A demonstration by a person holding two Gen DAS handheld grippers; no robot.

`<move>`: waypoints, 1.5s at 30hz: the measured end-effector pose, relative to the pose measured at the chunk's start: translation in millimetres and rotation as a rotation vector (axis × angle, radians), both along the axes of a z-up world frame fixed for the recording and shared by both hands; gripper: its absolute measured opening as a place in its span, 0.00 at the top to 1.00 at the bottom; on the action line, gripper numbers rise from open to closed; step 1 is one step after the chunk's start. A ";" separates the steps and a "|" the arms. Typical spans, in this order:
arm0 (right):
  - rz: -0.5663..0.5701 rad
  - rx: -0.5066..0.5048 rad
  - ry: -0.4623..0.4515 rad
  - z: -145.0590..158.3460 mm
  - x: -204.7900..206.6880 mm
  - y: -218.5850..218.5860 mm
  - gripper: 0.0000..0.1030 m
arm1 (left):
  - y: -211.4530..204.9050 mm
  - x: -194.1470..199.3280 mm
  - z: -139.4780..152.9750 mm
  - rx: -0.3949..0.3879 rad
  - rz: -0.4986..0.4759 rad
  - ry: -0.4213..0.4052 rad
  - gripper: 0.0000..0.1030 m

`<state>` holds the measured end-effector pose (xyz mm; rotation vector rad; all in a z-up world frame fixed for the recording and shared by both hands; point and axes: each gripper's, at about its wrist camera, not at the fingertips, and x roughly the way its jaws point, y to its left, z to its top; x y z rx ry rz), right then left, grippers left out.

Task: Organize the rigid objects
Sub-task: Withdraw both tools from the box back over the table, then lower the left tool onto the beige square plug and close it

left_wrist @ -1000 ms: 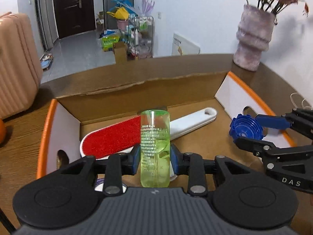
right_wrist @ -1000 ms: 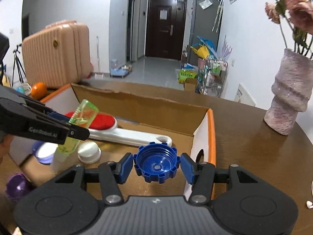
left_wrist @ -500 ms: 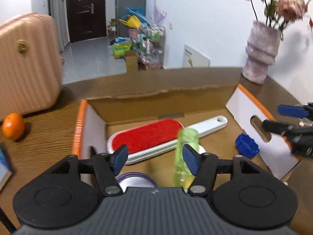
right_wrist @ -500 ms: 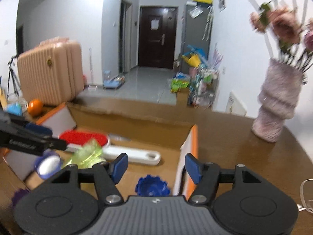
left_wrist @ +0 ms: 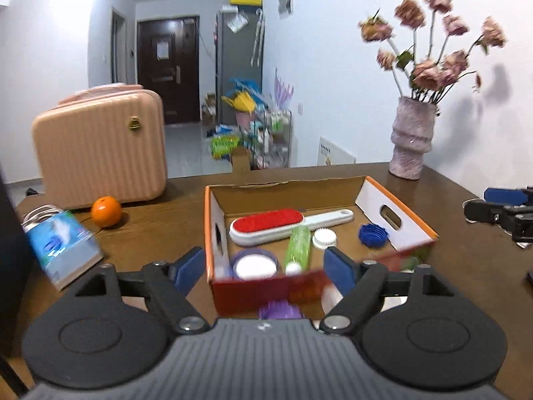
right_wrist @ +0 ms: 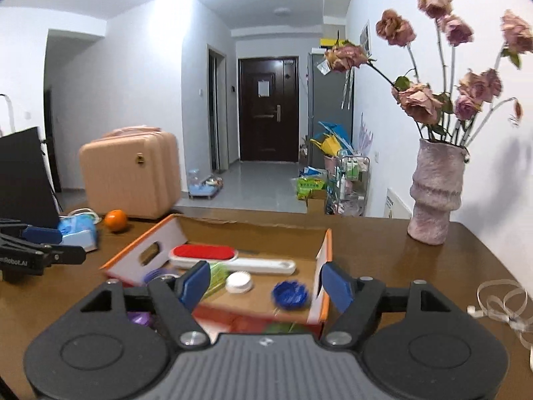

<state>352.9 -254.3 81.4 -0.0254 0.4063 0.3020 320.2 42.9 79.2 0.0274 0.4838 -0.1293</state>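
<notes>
Both hand-held grippers [left_wrist: 263, 268] [right_wrist: 265, 283] wide open, empty.

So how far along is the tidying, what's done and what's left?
Done: the lint brush, green bottle and blue cap lie in the cardboard box. In hand: nothing, both grippers' jaws stand open. Left: probably the purple item outside the box's near wall.

Lived-in home, front door [right_wrist: 267, 108] down hallway, pink suitcase [left_wrist: 100, 145], vase of dried roses [right_wrist: 434, 193]

The left hand-held gripper [right_wrist: 66, 255] bears the partly cut-off white lettering "Robot.AI" on its side.
</notes>
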 end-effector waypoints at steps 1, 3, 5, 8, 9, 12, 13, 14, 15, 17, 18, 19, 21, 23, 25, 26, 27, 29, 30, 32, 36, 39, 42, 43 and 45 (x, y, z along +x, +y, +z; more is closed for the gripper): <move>0.001 0.007 -0.009 -2.8 -16.6 0.2 0.27 | -1.0 -17.5 -3.4 0.014 0.019 -0.018 0.21; -0.002 0.023 -0.024 -12.1 -48.5 0.9 0.26 | -5.8 -53.1 -13.3 0.044 0.057 -0.061 0.19; 0.005 0.028 -0.031 -24.3 -78.1 4.6 0.26 | -8.2 -86.7 -24.7 0.041 0.074 -0.089 0.16; -0.007 0.055 -0.035 -46.4 -120.7 7.7 0.24 | -14.1 -136.4 -45.9 0.022 0.094 -0.121 0.12; -0.010 0.071 -0.036 -55.2 -135.2 7.2 0.23 | -14.9 -152.7 -54.3 0.011 0.101 -0.119 0.11; -0.007 0.118 -0.034 -80.9 -174.0 4.7 0.22 | -19.5 -186.3 -73.4 -0.011 0.083 -0.073 0.11; -0.003 0.128 -0.019 -89.2 -183.8 3.9 0.22 | -20.7 -192.9 -77.7 -0.010 0.072 -0.057 0.11; -0.001 0.129 -0.002 -95.3 -190.7 4.0 0.22 | -22.8 -198.2 -81.1 -0.003 0.062 -0.047 0.11; 0.003 0.125 0.011 -99.8 -196.1 4.5 0.22 | -25.8 -203.2 -83.3 0.009 0.062 -0.046 0.11; -0.010 0.113 0.022 -106.2 -206.0 5.2 0.22 | -28.2 -209.9 -85.3 0.021 0.066 -0.048 0.11; -0.022 0.116 0.021 -107.7 -210.5 4.7 0.22 | -29.1 -212.2 -85.3 0.018 0.060 -0.047 0.11; -0.027 0.126 0.020 -108.1 -214.3 4.1 0.22 | -30.4 -213.7 -84.9 0.016 0.054 -0.047 0.11; -0.023 0.139 0.019 -106.5 -217.4 2.5 0.22 | -33.1 -214.4 -84.3 0.025 0.047 -0.049 0.11; -0.024 0.130 0.008 -103.8 -219.6 2.5 0.22 | -34.5 -213.1 -84.3 0.031 0.043 -0.048 0.11; -0.022 0.126 0.000 -102.5 -218.8 2.2 0.22 | -35.9 -210.4 -84.7 0.025 0.033 -0.044 0.11; -0.020 0.125 0.004 -102.7 -217.6 2.2 0.22 | -37.1 -208.4 -85.2 0.022 0.025 -0.040 0.11; -0.017 0.124 0.010 -103.3 -216.0 2.0 0.22 | -38.4 -205.7 -86.3 0.021 0.013 -0.036 0.11; -0.015 0.121 0.026 -105.3 -210.8 2.8 0.23 | -41.3 -198.6 -88.0 0.024 -0.006 -0.029 0.11; -0.012 0.119 0.038 -106.6 -207.0 3.4 0.23 | -42.8 -192.2 -88.5 0.025 -0.020 -0.027 0.12; -0.004 0.111 0.063 -108.1 -198.1 6.1 0.26 | -44.5 -176.9 -89.4 0.017 -0.043 -0.019 0.16; 0.005 0.083 0.102 -107.9 -169.6 16.0 0.33 | -47.6 -127.1 -91.9 0.017 -0.056 0.028 0.20; 0.021 0.065 0.117 -107.0 -144.2 24.4 0.35 | -49.5 -90.1 -97.1 0.030 -0.089 0.067 0.20; 0.054 0.052 0.144 -108.6 -112.4 34.9 0.38 | -51.0 -56.5 -103.0 0.030 -0.133 0.108 0.32; 0.066 0.042 0.153 -109.4 -102.1 38.9 0.38 | -52.3 -47.4 -105.1 0.040 -0.149 0.114 0.33; 0.103 0.013 0.164 -111.0 -81.7 47.8 0.38 | -56.0 -29.6 -109.3 0.065 -0.173 0.129 0.39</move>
